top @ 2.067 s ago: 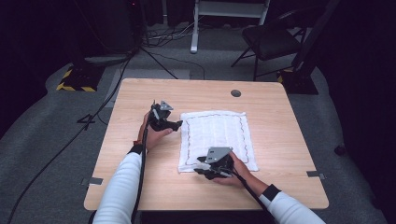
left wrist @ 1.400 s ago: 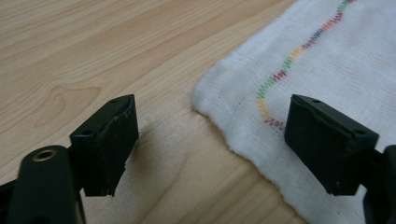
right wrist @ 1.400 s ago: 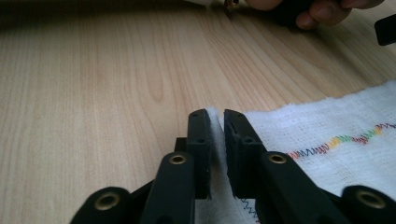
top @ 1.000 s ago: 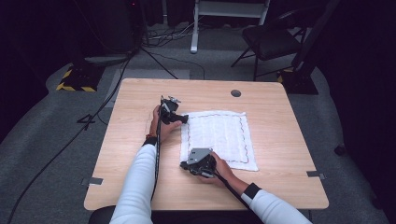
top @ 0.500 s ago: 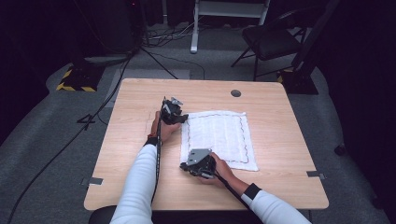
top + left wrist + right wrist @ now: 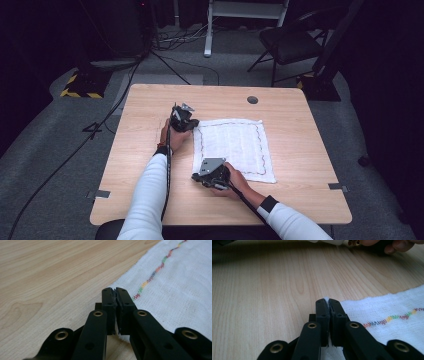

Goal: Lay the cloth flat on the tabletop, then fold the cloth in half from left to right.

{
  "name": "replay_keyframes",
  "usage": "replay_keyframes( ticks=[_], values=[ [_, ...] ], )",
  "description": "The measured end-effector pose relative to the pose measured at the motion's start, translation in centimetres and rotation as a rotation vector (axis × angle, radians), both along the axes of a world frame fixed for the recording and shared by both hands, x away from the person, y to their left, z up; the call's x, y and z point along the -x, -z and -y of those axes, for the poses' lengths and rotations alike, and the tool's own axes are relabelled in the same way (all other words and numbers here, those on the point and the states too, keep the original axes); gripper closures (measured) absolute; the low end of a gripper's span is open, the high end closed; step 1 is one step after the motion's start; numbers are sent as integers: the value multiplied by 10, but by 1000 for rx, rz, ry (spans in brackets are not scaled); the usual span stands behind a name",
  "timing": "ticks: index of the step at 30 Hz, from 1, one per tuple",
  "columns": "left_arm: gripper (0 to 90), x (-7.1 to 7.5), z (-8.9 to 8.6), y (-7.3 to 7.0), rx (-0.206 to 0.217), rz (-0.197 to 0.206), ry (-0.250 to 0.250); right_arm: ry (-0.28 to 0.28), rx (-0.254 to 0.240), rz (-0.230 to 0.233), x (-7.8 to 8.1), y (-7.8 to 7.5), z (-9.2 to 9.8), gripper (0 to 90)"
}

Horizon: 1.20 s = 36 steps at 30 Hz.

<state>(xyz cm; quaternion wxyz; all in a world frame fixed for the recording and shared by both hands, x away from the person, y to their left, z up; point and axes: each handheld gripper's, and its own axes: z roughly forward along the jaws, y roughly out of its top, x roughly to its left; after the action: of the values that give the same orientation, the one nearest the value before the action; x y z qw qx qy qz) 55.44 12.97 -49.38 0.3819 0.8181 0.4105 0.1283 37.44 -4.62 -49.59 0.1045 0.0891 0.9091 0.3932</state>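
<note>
My left gripper (image 6: 115,296) reaches forward low over a pale wooden table (image 6: 50,275). Its two black jaws have just been closing and now pinch the corner of a white woven cloth (image 6: 180,290). The cloth spreads away to the right, lying flat on the table, with a zigzag line of rainbow stitching (image 6: 155,271) running just inside its edge.

Counter (image 6: 150,150): a square top of pale wood grain stood on grey carpet, seen from above.
Cable hole (image 6: 252,100): a small dark round opening sat near the counter's far edge, right of centre.
Cloth (image 6: 235,147): a white woven cloth lay flat on the counter, near its middle, with a wavy line of multicoloured stitching running just inside its border.
Surroundings: bare wood showed on every side of the cloth.
</note>
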Motion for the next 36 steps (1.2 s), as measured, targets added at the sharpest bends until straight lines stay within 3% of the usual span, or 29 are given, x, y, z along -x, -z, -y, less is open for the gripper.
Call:
replay_keyframes(
  ticks=[23,36],
  values=[
    [863,5,-27,-17,-37,21,-23,-16,-24,17,0,-13,-20,876],
    [862,12,-30,-29,-41,49,-14,-17,-28,31,2,-21,-22,877]
  ],
)
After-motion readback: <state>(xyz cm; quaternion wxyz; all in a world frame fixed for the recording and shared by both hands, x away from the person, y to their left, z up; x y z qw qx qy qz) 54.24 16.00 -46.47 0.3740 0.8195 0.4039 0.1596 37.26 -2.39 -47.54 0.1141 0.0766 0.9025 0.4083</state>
